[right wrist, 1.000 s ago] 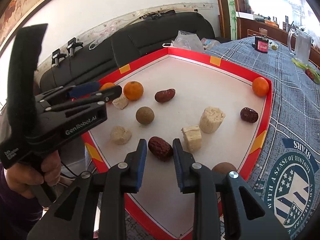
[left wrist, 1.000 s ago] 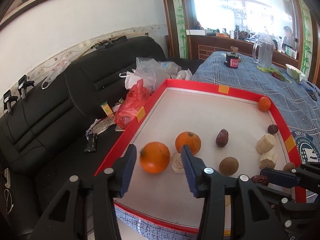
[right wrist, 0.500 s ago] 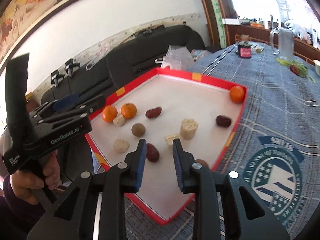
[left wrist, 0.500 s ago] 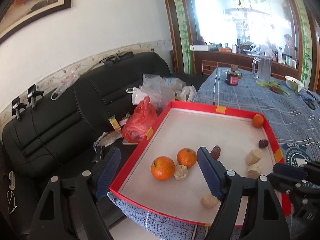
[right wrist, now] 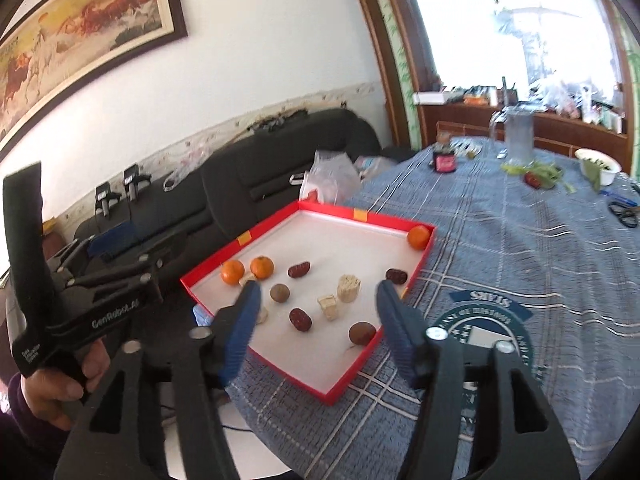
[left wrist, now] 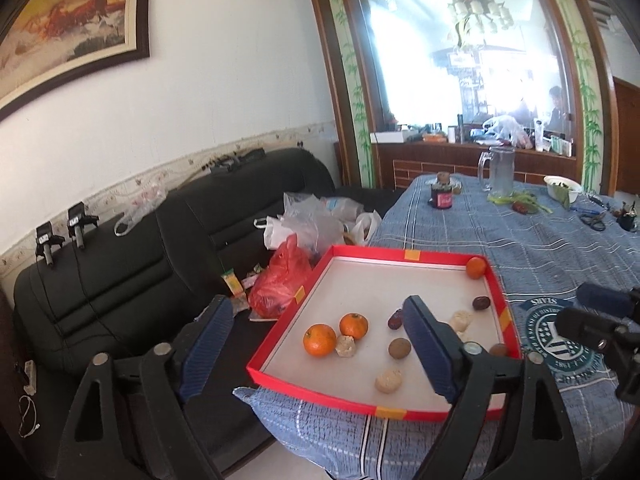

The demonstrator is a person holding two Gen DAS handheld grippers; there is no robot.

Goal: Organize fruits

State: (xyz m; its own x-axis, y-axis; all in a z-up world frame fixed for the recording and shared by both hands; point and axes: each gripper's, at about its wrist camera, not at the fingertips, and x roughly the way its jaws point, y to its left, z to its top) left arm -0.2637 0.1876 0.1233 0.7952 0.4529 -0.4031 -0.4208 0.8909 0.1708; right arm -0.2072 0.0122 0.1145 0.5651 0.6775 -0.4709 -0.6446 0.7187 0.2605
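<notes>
A red tray (left wrist: 414, 256) with a white floor lies on the blue tablecloth. It holds two oranges (left wrist: 319, 339) side by side near its left wall and a third orange (left wrist: 476, 267) in the far right corner. Dark dates (right wrist: 300, 319), round brown fruits (right wrist: 279, 292) and pale chunks (right wrist: 348, 288) are scattered over the floor. My left gripper (left wrist: 317, 304) hovers wide open, back from the tray's near left corner, holding nothing. My right gripper (right wrist: 318, 287) hangs open above the near edge, also holding nothing.
A black sofa (left wrist: 120, 264) with plastic bags (left wrist: 280, 280) runs along the tray's left side. On the far table stand a glass jug (left wrist: 498, 170), a small jar (left wrist: 441, 196), a white bowl (left wrist: 562, 188) and scissors (right wrist: 624, 212). A hand (right wrist: 60, 384) holds the left gripper.
Both grippers have pulled up and back from the tray, so it looks smaller. The right gripper's narrow gap around a date has opened wide; the left has opened wider too.
</notes>
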